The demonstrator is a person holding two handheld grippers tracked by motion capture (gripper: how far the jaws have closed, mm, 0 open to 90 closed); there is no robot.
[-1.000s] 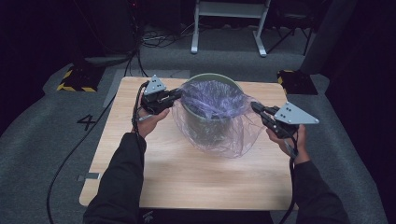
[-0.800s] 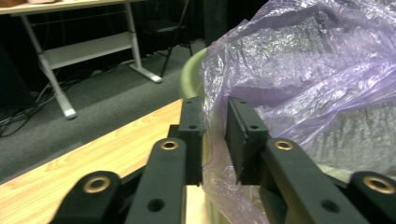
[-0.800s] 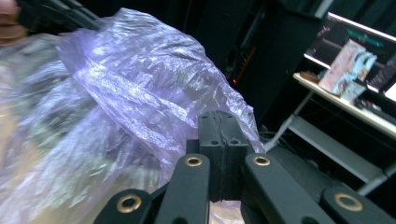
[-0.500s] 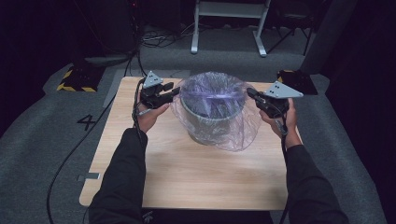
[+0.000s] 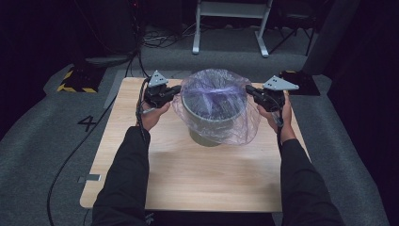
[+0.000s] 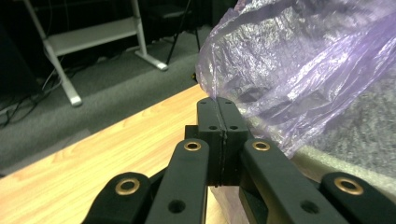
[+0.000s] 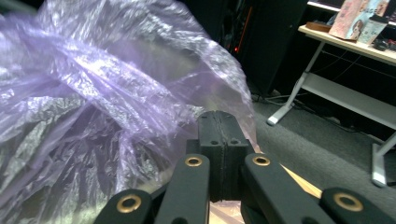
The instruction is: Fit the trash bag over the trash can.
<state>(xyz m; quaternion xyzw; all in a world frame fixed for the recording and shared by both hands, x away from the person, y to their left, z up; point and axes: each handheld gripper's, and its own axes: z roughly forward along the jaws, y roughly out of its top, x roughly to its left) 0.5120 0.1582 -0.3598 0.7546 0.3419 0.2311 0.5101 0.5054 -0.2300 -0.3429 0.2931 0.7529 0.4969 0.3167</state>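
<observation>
The bag [image 5: 214,106] is draped over the bin [image 5: 211,122] near the table's [image 5: 188,183] far edge. Both jaws are shut on its film: left gripper [image 5: 175,91], right gripper [image 5: 251,90]. Pulling down remains.

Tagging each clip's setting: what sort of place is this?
Probably a lab or recording studio, not a home: a lone wooden table on grey carpet, a hazard-striped block, loose cables, and dark surroundings with a white desk frame.

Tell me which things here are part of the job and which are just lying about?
In use: purple plastic bag, grey bin, left gripper, right gripper, both shut on the bag.
Lying about: white-legged stand, yellow-black striped block, floor cables.
</observation>
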